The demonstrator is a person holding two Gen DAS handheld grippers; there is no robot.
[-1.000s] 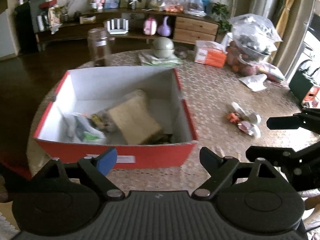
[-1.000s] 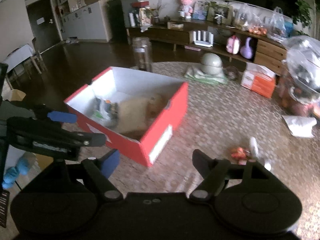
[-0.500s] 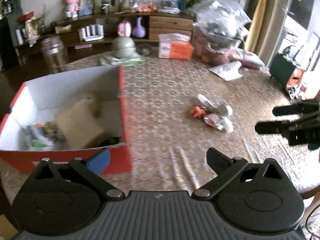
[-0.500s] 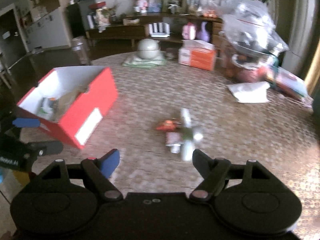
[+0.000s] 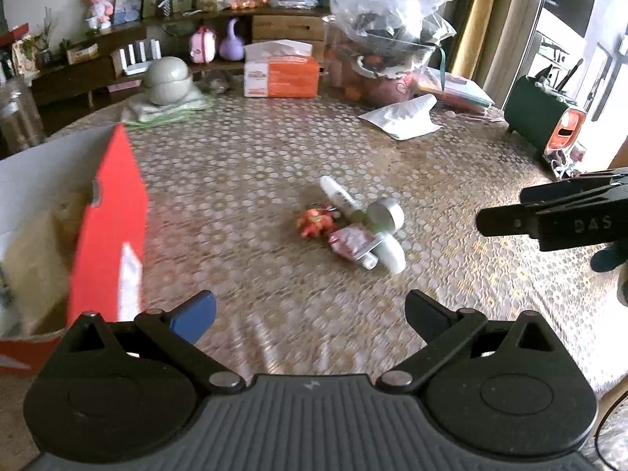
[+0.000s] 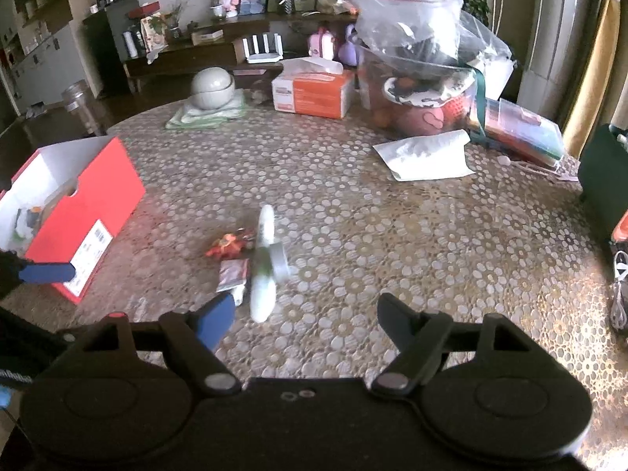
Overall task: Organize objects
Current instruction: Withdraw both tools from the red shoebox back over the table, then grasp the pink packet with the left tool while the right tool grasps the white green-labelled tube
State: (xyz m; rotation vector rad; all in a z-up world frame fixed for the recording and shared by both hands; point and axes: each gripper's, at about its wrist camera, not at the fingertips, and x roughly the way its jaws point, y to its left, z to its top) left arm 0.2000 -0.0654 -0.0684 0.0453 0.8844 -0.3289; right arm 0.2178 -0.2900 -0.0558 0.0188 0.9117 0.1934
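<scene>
A small pile lies mid-table: an orange-red toy (image 5: 314,221), a long white tube (image 5: 340,197), a round silver tin (image 5: 386,214) and a pink packet (image 5: 349,241). In the right wrist view the same toy (image 6: 227,245), tube (image 6: 263,263), tin (image 6: 279,261) and packet (image 6: 233,274) lie just beyond my right gripper (image 6: 306,312), which is open and empty. My left gripper (image 5: 310,314) is open wide and empty, short of the pile. The red shoebox (image 5: 108,219) (image 6: 84,212) stands to the left with items inside. The right gripper (image 5: 502,208) juts in from the right edge.
At the back stand an orange tissue box (image 6: 312,92), a grey-green round pot (image 6: 212,86) on a folded cloth and bulging plastic bags (image 6: 416,43). A white paper bag (image 6: 426,155) lies right of centre. A dark green case (image 5: 539,112) sits at the right edge.
Both views have swung right from the red box toward the pile, so the box now sits at the left edge. The pile looks nearer. My left jaws have widened a little.
</scene>
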